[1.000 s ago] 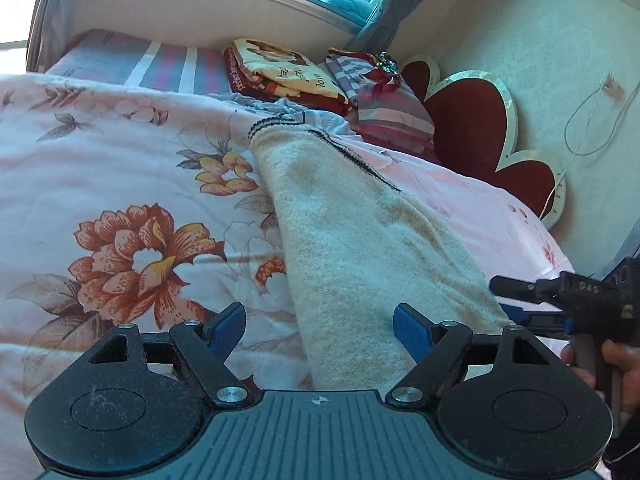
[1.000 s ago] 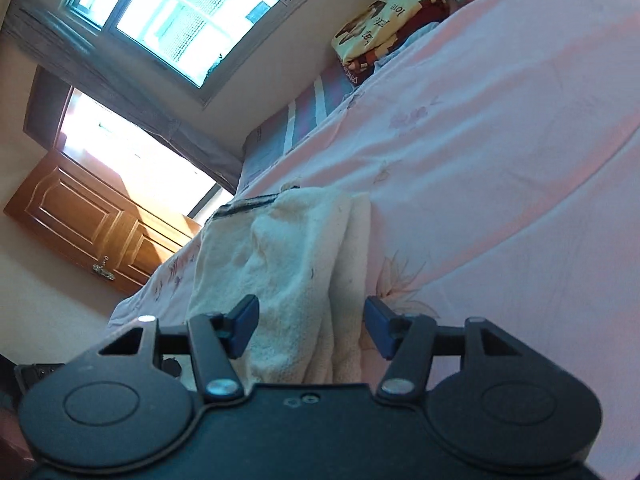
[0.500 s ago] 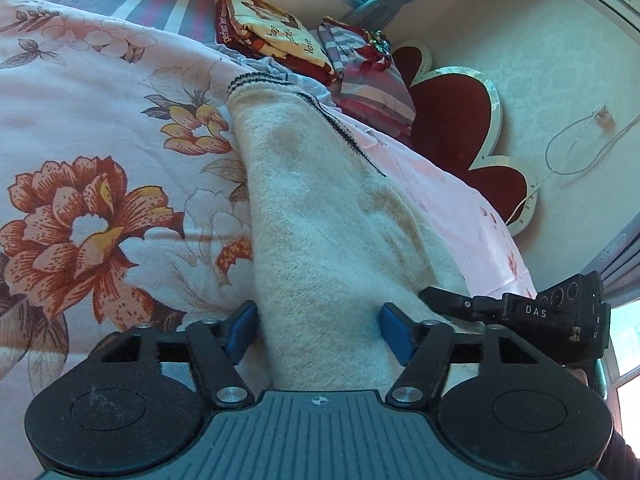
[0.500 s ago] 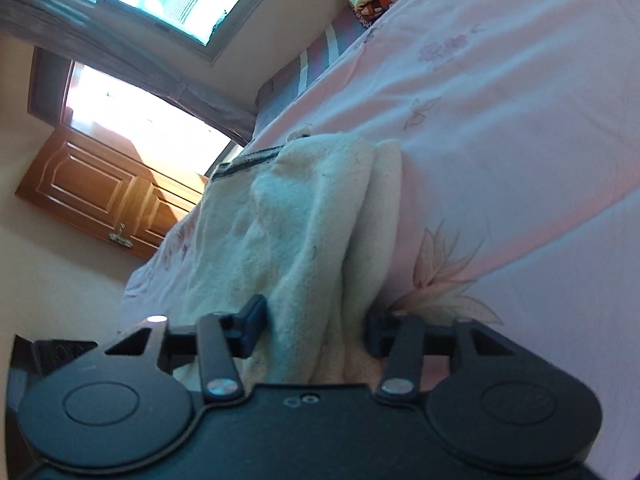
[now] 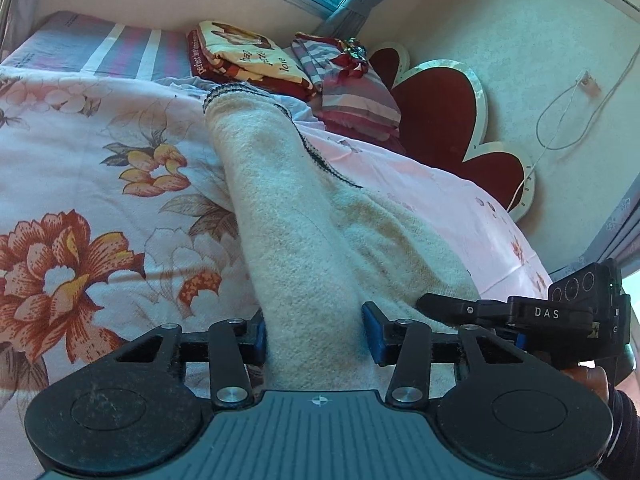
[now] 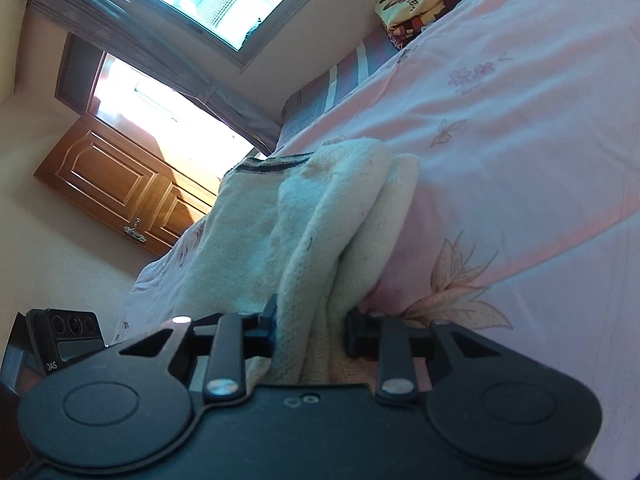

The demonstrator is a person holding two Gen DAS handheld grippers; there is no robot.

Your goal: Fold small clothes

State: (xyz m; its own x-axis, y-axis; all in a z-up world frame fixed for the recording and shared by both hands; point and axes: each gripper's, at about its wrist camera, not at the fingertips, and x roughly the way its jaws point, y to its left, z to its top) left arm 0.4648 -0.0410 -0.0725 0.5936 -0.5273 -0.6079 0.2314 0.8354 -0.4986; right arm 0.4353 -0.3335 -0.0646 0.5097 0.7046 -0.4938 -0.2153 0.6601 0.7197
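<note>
Lying lengthwise on the bed [image 5: 80,152], the cream garment [image 5: 288,208] points toward twelve o'clock; left claw [image 5: 314,338] and right claw [image 6: 310,328] are both closing around its near end.

The garment [image 5: 304,248] was fuzzy cream knit; the bedsheet [image 5: 100,184] smooth printed cloth; the door [image 6: 116,184] glossy brown wood; the grippers matt black plastic
</note>
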